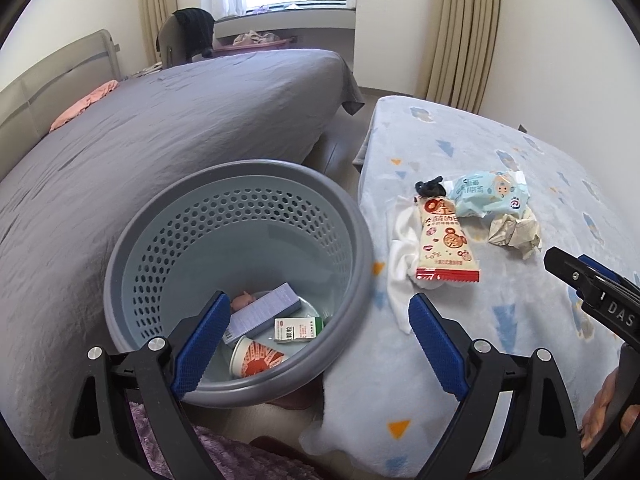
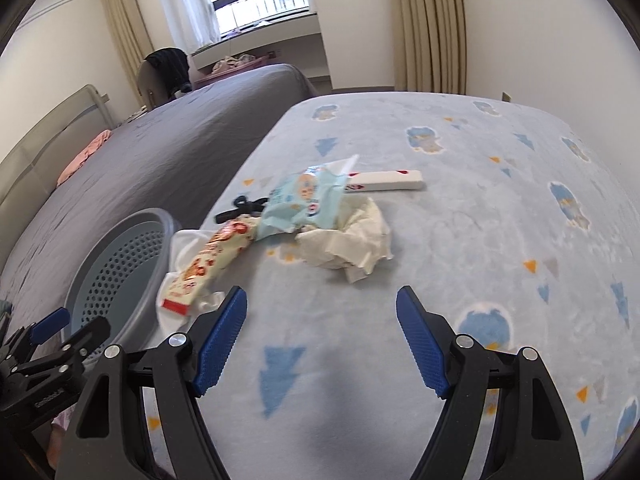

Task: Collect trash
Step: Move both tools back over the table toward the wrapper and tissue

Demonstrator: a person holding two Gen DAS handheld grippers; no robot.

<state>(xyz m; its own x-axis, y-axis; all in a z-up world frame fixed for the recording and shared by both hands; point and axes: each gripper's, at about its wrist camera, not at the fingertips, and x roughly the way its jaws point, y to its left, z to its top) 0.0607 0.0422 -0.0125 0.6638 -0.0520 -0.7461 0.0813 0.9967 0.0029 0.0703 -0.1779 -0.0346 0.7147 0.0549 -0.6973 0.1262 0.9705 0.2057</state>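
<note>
A grey perforated basket (image 1: pixel 168 248) stands beside the blanket-covered surface and holds a purple box (image 1: pixel 266 312), a small green-and-white carton (image 1: pixel 298 329), a paper cup (image 1: pixel 256 360) and something pink. On the blue patterned blanket (image 2: pixel 460 240) lie a red-and-cream snack wrapper (image 1: pixel 444 240), a light blue wipes pack (image 2: pixel 304 200), crumpled tissue (image 2: pixel 352 244), a white cloth (image 1: pixel 400 264), a black hair tie (image 2: pixel 240 208) and a long white box (image 2: pixel 388 180). My left gripper (image 1: pixel 320 312) is open and empty over the basket's near rim. My right gripper (image 2: pixel 320 308) is open and empty, just short of the tissue.
A large bed with a grey cover (image 1: pixel 160 140) lies left of the basket, with a pink cloth (image 1: pixel 84 104) near its headboard. Curtains (image 1: pixel 460 32) and a window sill are at the back. A purple fluffy rug (image 1: pixel 224 456) lies below the basket.
</note>
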